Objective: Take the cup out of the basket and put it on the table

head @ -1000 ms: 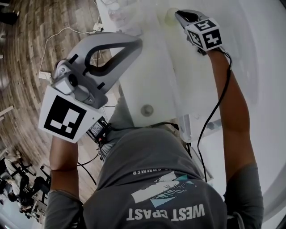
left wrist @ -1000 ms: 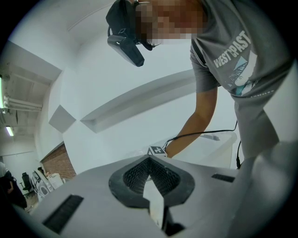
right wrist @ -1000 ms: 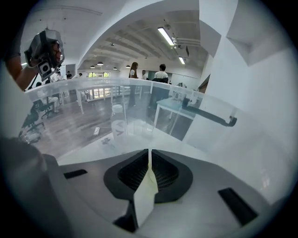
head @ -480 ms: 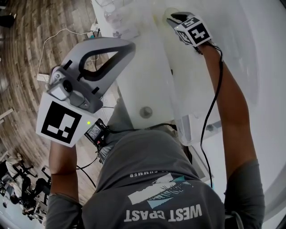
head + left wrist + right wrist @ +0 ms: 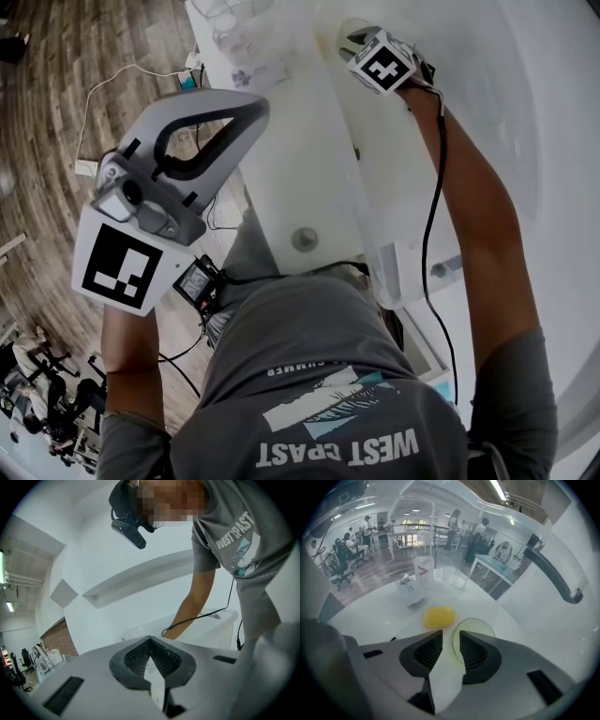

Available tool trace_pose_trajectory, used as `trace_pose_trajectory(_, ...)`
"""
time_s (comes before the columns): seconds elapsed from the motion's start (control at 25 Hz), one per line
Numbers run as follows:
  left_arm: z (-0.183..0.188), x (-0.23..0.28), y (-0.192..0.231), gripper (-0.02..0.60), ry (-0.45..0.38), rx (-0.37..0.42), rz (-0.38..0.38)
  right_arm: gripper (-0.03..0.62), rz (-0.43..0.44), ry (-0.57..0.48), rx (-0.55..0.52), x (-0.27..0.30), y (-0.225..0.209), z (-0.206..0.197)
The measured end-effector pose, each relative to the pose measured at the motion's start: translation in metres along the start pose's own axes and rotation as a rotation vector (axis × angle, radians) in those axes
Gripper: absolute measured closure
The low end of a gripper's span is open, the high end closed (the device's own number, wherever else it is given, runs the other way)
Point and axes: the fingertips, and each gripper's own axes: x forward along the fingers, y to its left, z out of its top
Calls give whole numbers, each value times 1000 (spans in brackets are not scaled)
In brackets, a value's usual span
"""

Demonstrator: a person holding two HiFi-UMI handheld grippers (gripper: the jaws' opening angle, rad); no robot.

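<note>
Right gripper [image 5: 358,39]: since a second ago it has shifted up and to the left in the head view and its marker cube has rolled over. It now tips steeply down at the far corner of the basket [image 5: 403,272]. Its jaws have just been opening and now stand spread, with the ribbed black pads bare and nothing pinched.

Cup [image 5: 475,624]: not yet taken. It appears to stand on the basket floor, just ahead of the jaw at the view's right, with its near rim showing in the gap. Judged: the approach is done, and closing on the wall comes next. It is round, thin-walled, pale green and translucent, so probably light and slippery.

Yellow object [image 5: 439,616]: rounded and matt, just ahead of the other jaw and close beside the cup.

Basket: a clear, smooth-walled plastic tub.

Left gripper [image 5: 150,641]: held well away from the basket, tips pressed together, empty.
</note>
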Motion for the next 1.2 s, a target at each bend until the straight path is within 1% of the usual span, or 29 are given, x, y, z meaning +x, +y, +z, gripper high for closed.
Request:
trace_pose_trajectory(0.08, -2, -1, 0, 572, 2, -2, 2, 471, -6, 28, -26, 5, 0, -4)
trace_pose_trajectory(0.16, -3, -1, -2, 572, 3, -3, 3, 533, -18, 43, -36, 9, 0, -9)
trace_pose_trajectory(0.28, -2, -2, -1, 572, 1, -2, 5, 563, -27, 44, -28, 7, 0, -9)
trace_pose_trajectory(0.6, 1, -4, -13, 572, -3, 8, 4, 565, -53, -10, -8, -24, 10, -7)
trace_pose_trajectory(0.84, 6, -10, -12, 572, -11, 10, 4, 565, -91, -69, 3, -59, 7, 15)
trace_pose_trajectory(1.04, 9, -13, -18, 572, -17, 15, 6, 565, -125, -123, -2, -91, 10, 31)
trace_pose_trajectory(1.2, 13, -20, -22, 572, -19, 23, 12, 565, -153, -169, 18, -121, 16, 43)
